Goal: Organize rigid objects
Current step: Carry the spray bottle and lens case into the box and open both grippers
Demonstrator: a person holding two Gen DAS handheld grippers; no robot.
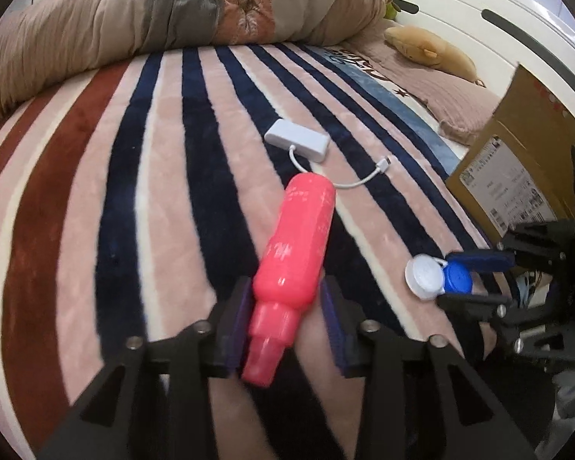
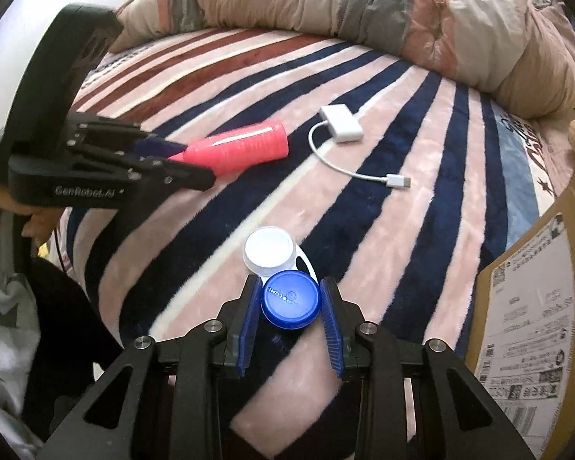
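Pink bottle point(image 1: 293, 245) between left gripper point(image 1: 287, 303) pads.

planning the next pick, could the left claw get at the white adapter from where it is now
Probably not yet: the left claw is occupied by the pink bottle, whose far end lies just short of the white adapter. Nothing else blocks the way on the striped blanket.

A striped blanket point(image 1: 142, 199) covers the bed, with a bunched quilt point(image 1: 134, 19) and plush toy point(image 1: 429, 48) beyond.

Bare striped blanket point(image 1: 96, 191) leftward; cardboard box point(image 1: 525, 161) blocking the right.
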